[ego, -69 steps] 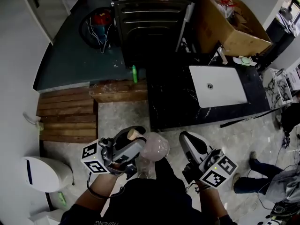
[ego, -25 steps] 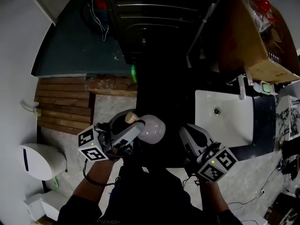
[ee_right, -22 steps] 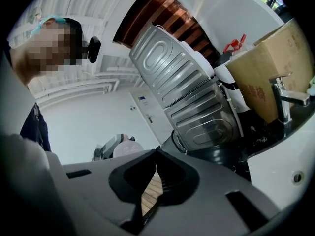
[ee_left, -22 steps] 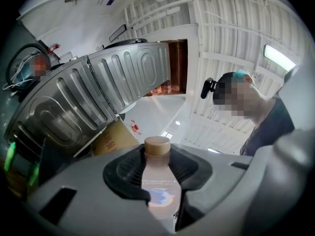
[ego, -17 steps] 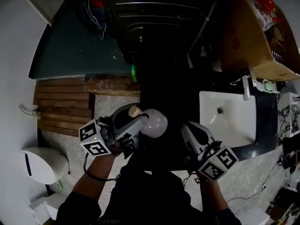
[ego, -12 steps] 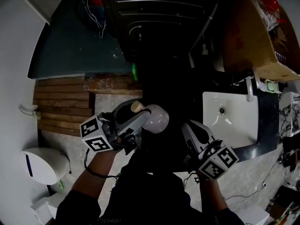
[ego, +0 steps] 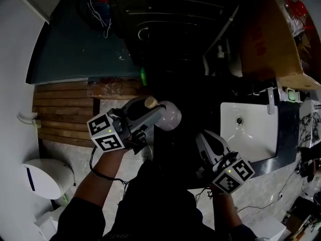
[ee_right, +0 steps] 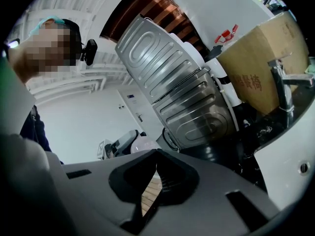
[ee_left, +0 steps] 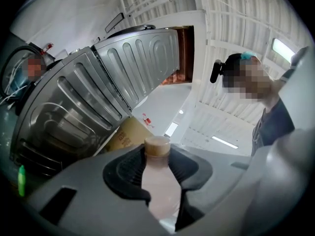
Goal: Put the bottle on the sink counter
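Both grippers have travelled forward since the earlier frames, from above the pale floor tiles to the dark counter (ego: 200, 104), and the white sink basin (ego: 256, 132) has slid towards the right side of the head view. The left gripper (ego: 156, 115) has come further up the picture than the right one.

That left gripper is clamped on the bottle (ego: 169, 115). Its own view shows the two jaws pressed against the neck on either side, with the tan cap (ee_left: 157, 147) standing just past them and the pale pinkish body widening towards the camera. From the head view the bottle sits over the counter's left edge, well to the left of the basin. Whether its base touches the stone cannot be told.

The right gripper (ego: 204, 140) hangs over the counter's front edge, near the basin's left side. Its jaws meet at the tips with nothing between them, and only a thin slit behind the tips shows wooden slats.

Behind the basin stands a faucet (ego: 271, 98), and beyond it a cardboard box (ego: 268, 39). A ribbed steel appliance (ego: 173, 19) fills the top centre. Wooden planks (ego: 62, 114) lie on the floor to the left, with a small green object (ego: 143, 76) near their far end.
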`<state>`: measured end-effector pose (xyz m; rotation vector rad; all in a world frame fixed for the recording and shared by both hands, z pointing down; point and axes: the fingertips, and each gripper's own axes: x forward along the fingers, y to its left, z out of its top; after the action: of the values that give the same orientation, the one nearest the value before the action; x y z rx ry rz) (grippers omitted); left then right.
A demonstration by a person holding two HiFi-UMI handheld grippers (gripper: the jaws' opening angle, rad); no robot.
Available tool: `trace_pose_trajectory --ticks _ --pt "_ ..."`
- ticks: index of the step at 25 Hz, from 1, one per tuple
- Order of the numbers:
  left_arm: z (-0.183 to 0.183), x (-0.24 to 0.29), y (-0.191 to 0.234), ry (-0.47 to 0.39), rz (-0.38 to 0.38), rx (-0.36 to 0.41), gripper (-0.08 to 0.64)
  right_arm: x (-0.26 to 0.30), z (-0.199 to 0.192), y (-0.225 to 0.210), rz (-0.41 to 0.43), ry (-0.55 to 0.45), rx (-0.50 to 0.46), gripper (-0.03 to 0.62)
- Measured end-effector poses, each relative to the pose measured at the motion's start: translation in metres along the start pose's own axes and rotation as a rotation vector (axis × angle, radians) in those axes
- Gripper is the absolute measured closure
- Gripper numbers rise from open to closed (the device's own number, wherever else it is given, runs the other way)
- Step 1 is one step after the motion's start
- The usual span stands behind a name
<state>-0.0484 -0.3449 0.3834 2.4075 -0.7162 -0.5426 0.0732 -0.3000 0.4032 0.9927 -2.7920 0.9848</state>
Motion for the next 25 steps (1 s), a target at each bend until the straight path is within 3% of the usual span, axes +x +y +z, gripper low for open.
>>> trace_pose_trajectory --ticks 9,19,25 --pt "-0.005 0.017 0.047 0.056 0.029 0.050 0.423 0.013 -0.011 -0.015 -0.015 0.022 0.021 0.567" --pt "-0.026 0.037 0.088 0.202 0.056 0.189 0.423 0.024 -0.015 -0.043 -0.031 0.036 0.019 0.568" --pt "-0.038 0.046 0.102 0.244 0.053 0.232 0.423 0.036 -0.018 -0.057 -0.036 0.038 0.022 0.568"
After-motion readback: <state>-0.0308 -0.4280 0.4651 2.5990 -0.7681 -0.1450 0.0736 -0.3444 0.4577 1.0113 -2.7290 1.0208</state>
